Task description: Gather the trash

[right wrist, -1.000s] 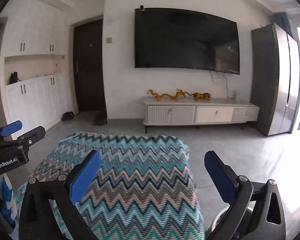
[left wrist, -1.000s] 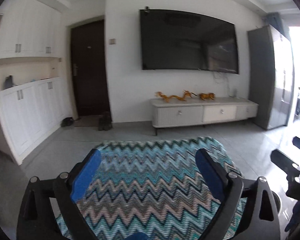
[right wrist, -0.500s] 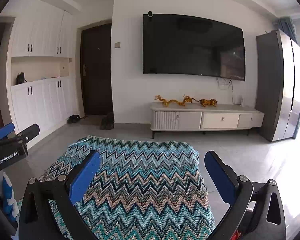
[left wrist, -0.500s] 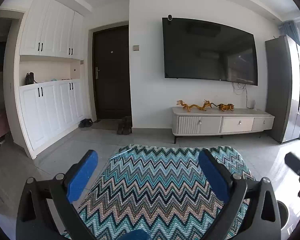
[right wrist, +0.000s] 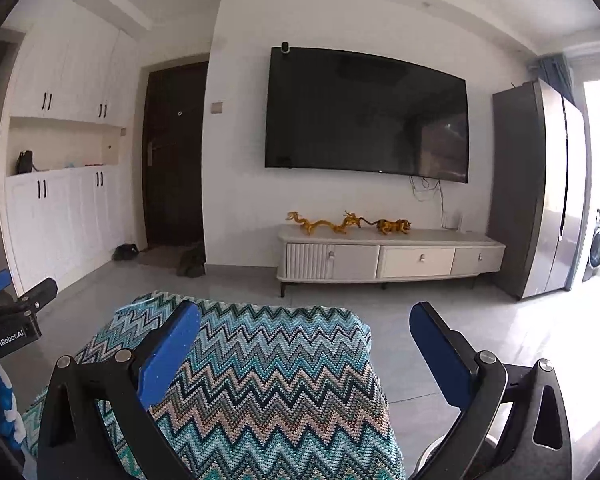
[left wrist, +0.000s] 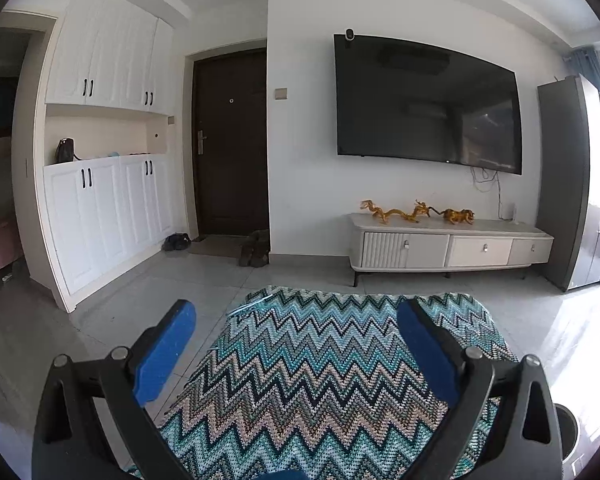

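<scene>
Where the trash lies I cannot tell from either view. The nearest candidate for a bin is a round dark container (left wrist: 565,428) on the floor at the lower right of the left view, just beside the right edge of the zigzag cloth (left wrist: 320,364); its inside is too dark to read.

The left gripper (left wrist: 296,308) hangs over that cloth with its fingers spread wide and nothing between the blue pads (left wrist: 164,356). The right gripper (right wrist: 304,312) is spread just as wide and holds nothing. Its left finger is over the cloth and its right finger over bare floor (right wrist: 400,320) past the cloth's right edge. The left gripper also shows at the far left of the right view, level with the right one and apart from it.

The cloth is teal, black and tan chevrons, draped over something raised, and it falls away at its near right corner.

Beyond it comes grey tile, then a low white cabinet (left wrist: 448,246) against the wall with golden dragon figures (left wrist: 396,213) lined along its top. A big dark television (left wrist: 428,100) hangs above it. To the right stands a tall grey fridge (left wrist: 568,184), and past that, in the right view, a washing machine (right wrist: 598,248) in bright light. Left of the television is a dark door (left wrist: 232,140), with shoes (left wrist: 177,241) on the floor near it. White cupboards (left wrist: 100,212) run along the left wall, a black handbag (left wrist: 65,150) in their open niche.
</scene>
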`<state>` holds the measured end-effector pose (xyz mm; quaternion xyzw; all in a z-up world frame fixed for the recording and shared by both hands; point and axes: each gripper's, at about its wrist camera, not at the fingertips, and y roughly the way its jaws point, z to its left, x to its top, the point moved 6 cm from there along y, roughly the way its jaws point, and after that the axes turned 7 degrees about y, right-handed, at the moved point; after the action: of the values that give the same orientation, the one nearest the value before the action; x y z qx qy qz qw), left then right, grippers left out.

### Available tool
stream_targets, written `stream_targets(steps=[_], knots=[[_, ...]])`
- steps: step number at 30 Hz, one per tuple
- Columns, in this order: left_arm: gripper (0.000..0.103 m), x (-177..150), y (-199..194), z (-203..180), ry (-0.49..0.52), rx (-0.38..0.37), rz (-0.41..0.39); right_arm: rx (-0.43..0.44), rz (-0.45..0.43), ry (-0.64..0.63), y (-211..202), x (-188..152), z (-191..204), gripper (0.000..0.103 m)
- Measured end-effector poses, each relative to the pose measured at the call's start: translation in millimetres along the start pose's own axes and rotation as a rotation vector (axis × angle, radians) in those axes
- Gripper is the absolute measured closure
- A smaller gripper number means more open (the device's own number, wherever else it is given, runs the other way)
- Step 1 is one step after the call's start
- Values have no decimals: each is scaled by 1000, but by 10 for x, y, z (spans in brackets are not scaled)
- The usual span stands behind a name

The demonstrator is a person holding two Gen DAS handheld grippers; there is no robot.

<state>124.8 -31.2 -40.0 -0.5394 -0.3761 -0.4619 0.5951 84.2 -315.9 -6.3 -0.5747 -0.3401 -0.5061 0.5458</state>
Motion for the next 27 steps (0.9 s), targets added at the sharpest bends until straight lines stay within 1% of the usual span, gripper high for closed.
stream_targets(steps=[4, 8, 10, 13, 21, 27], knots=[[2, -20, 1, -29, 9, 0, 8, -12, 0, 7, 6, -6, -65, 0], [2, -41, -1, -55, 10, -2, 18, -38, 34, 13, 76, -66, -129, 0], [2, -49, 3, -47, 11, 0, 21, -46, 37, 26, 92, -90, -173, 0], [2, -68, 28, -42, 13, 0, 33, -69, 34, 35, 99, -108, -238, 0], [2, -108, 58, -26, 17, 3, 47, -98, 12, 31, 75, -89, -297, 0], [2, -129, 64, -9, 10, 0, 52, -97, 10, 45, 66, -110, -323, 0]])
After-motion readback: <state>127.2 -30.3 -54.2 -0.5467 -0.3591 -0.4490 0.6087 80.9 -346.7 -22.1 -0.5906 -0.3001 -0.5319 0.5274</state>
